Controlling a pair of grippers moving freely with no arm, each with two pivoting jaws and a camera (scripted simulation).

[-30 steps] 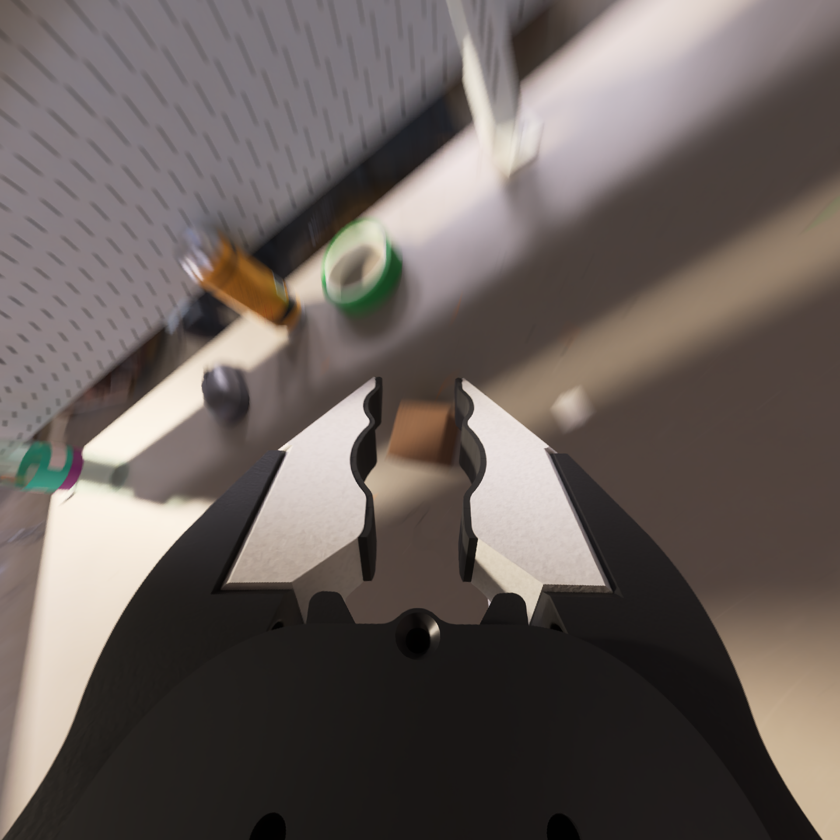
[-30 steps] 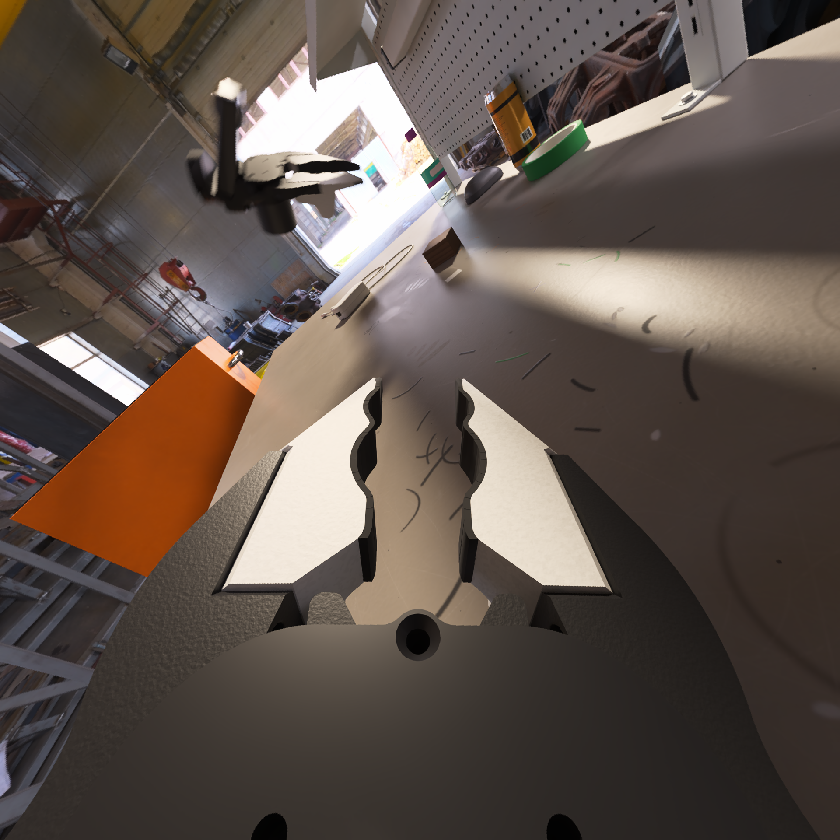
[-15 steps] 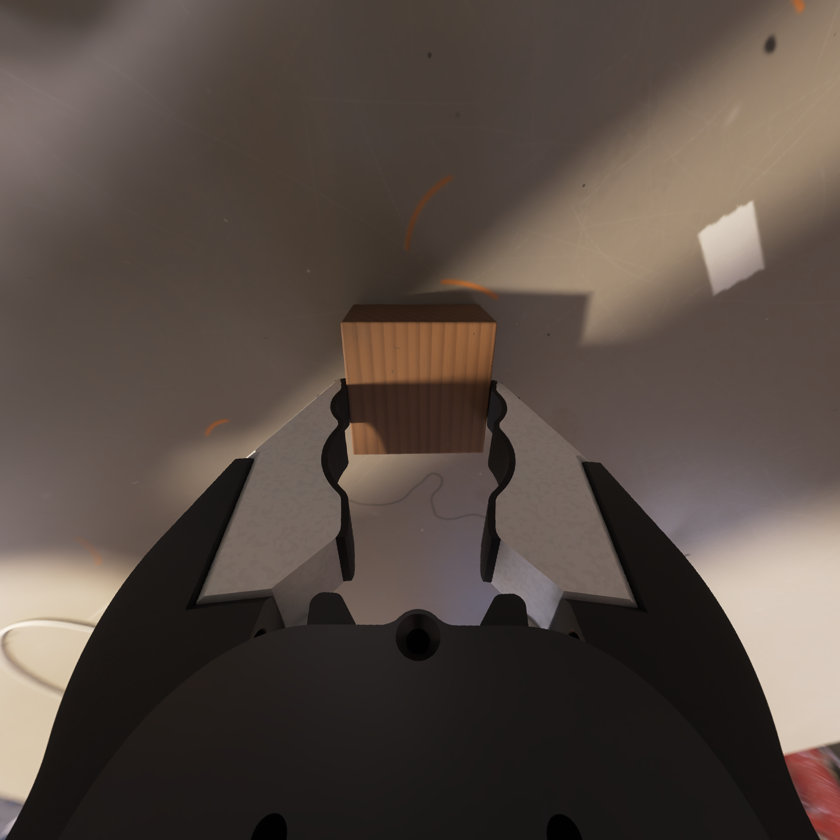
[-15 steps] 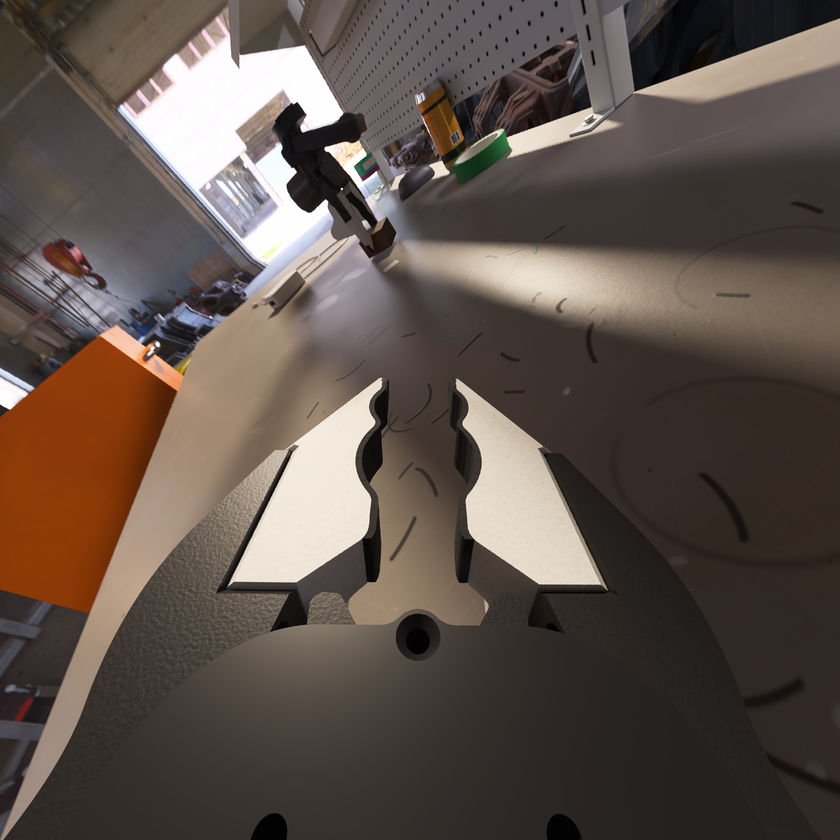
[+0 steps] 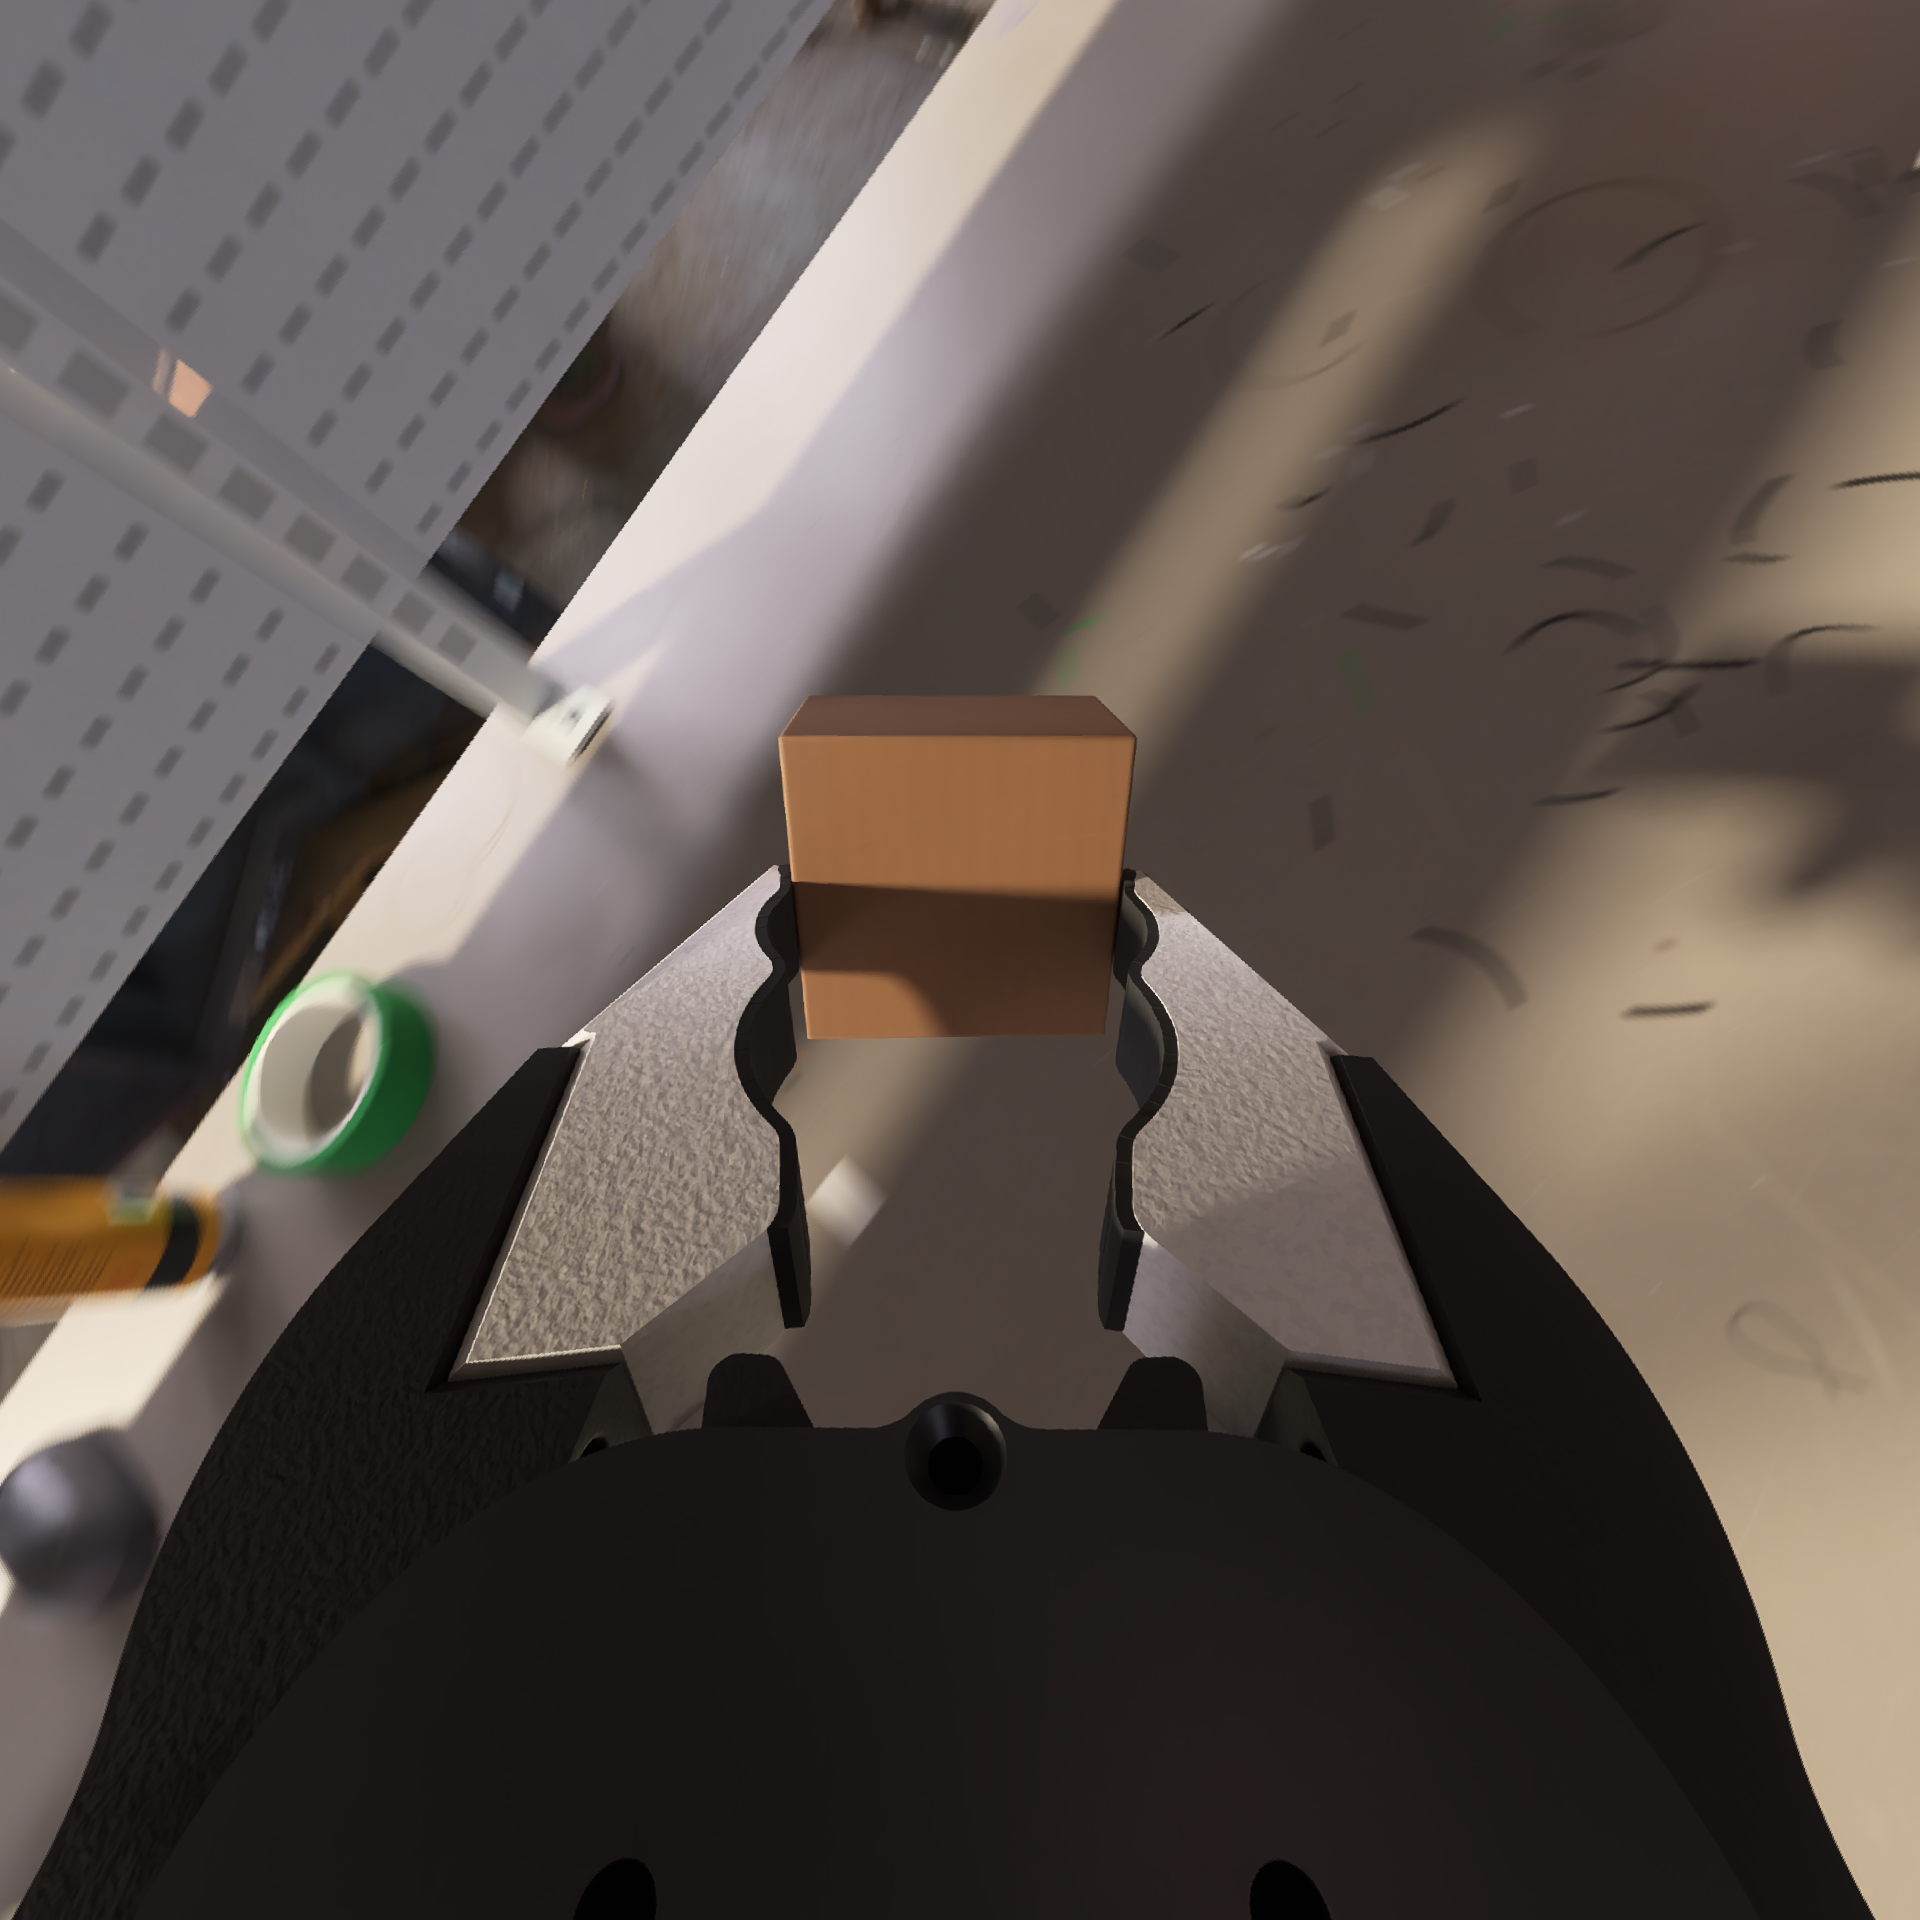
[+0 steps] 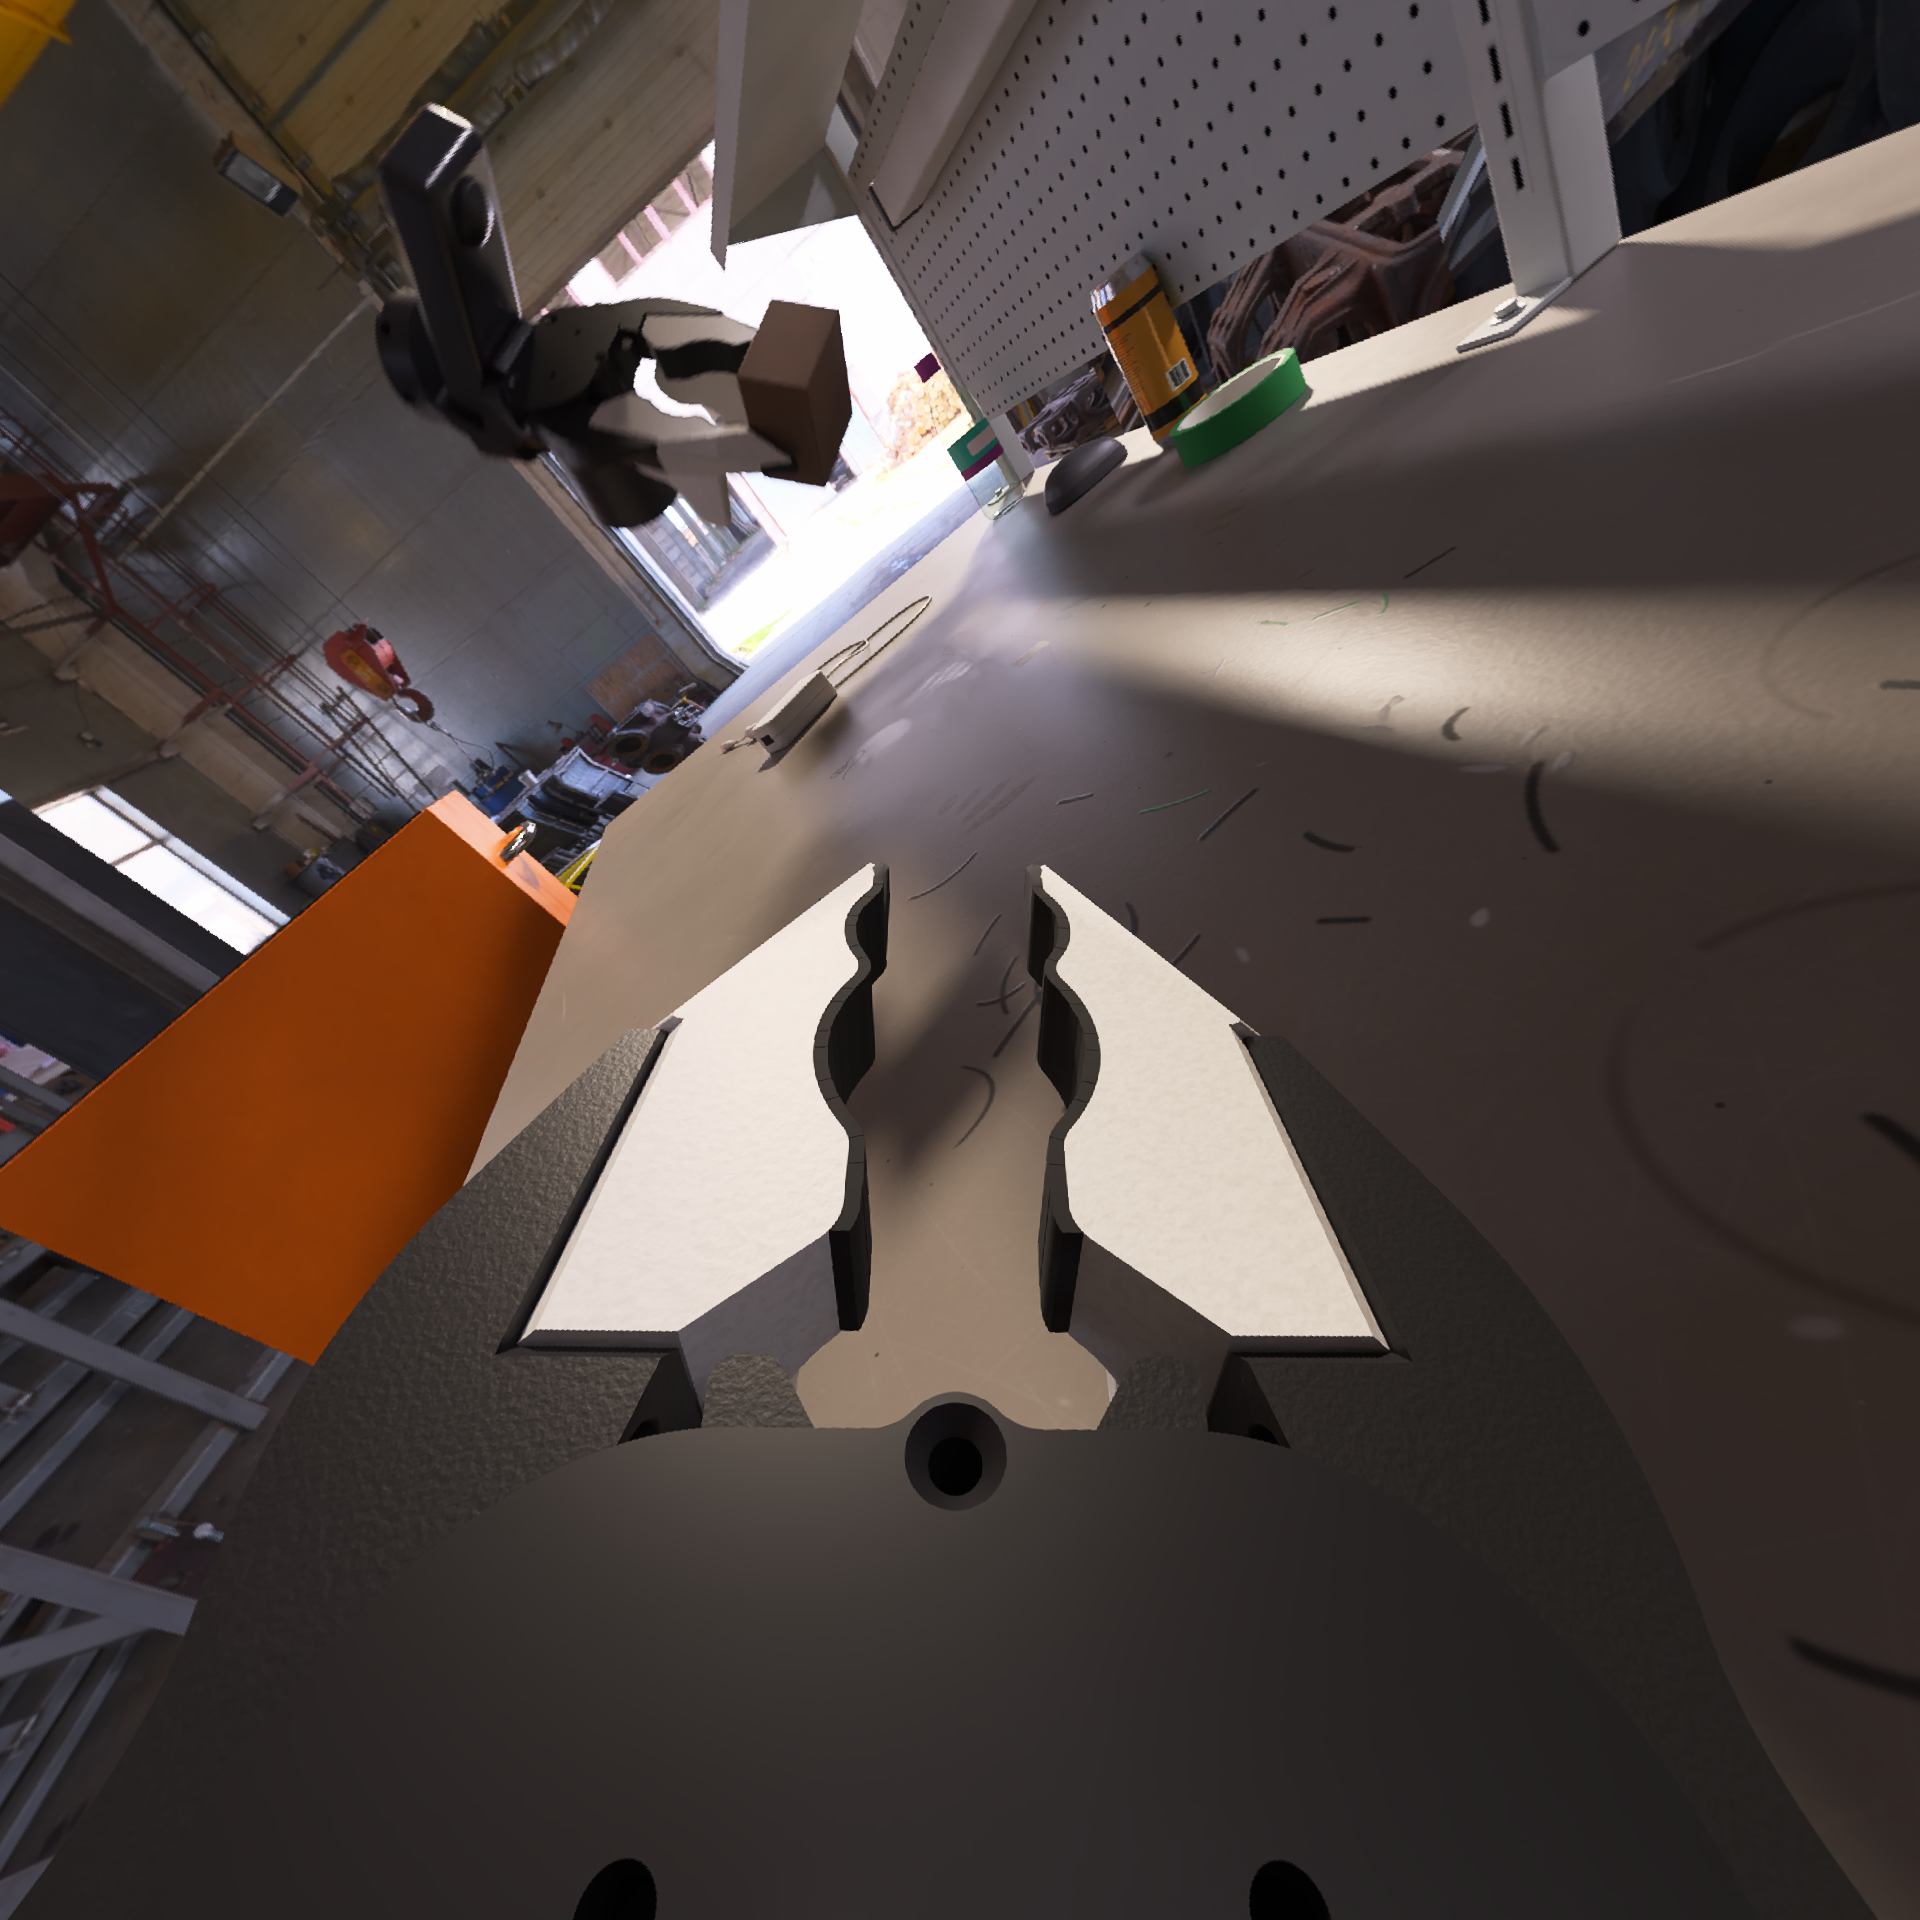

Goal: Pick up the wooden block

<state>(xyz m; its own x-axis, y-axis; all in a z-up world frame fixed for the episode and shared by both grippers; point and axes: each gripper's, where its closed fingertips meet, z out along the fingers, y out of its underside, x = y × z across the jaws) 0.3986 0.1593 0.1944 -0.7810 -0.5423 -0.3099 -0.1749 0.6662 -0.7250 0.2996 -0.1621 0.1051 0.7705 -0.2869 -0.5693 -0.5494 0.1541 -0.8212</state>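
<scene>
The wooden block [image 5: 951, 831] is a brown cube held between the fingertips of my left gripper [image 5: 954, 904], which is shut on it well above the bench. The right wrist view shows the same gripper [image 6: 769, 416] in the air at upper left with the block [image 6: 795, 390] in its fingers. My right gripper [image 6: 958, 883] hangs low over the bench top [image 6: 1455, 935], its jaws a narrow gap apart with nothing between them.
A green tape roll [image 5: 338, 1070] [image 6: 1242, 407], an orange can [image 6: 1143, 338] [image 5: 94, 1247] and a dark dome-shaped object [image 6: 1081, 468] [image 5: 73, 1507] sit by the pegboard [image 6: 1143, 156]. A white post with a foot bracket [image 6: 1538, 208] stands at the back. A small white device with a cord [image 6: 795, 712] lies at the left. An orange cabinet [image 6: 291, 1091] stands beside the bench.
My left gripper came down on the block, closed on it and has lifted it off the bench. The right gripper has shifted only slightly.
</scene>
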